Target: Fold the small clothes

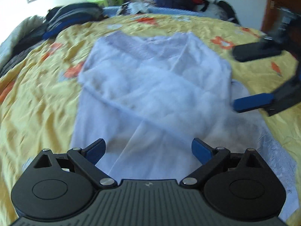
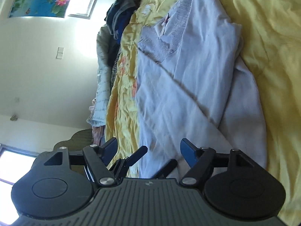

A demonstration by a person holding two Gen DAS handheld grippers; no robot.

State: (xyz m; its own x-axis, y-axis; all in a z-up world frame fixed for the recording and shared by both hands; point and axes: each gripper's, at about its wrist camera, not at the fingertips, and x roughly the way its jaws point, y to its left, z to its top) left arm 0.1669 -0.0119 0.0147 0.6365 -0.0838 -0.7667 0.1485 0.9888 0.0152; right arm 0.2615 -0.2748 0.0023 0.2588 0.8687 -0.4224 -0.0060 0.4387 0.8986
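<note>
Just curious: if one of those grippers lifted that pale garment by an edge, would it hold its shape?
Probably not. The pale garment lies in soft creased folds, so it would likely droop. It looks thin, probably light. Pushed, it may bunch on the yellow bedspread.

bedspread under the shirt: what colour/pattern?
Yellow bedspread with orange flowers, under the pale lavender shirt. Best in the left wrist view.
</note>
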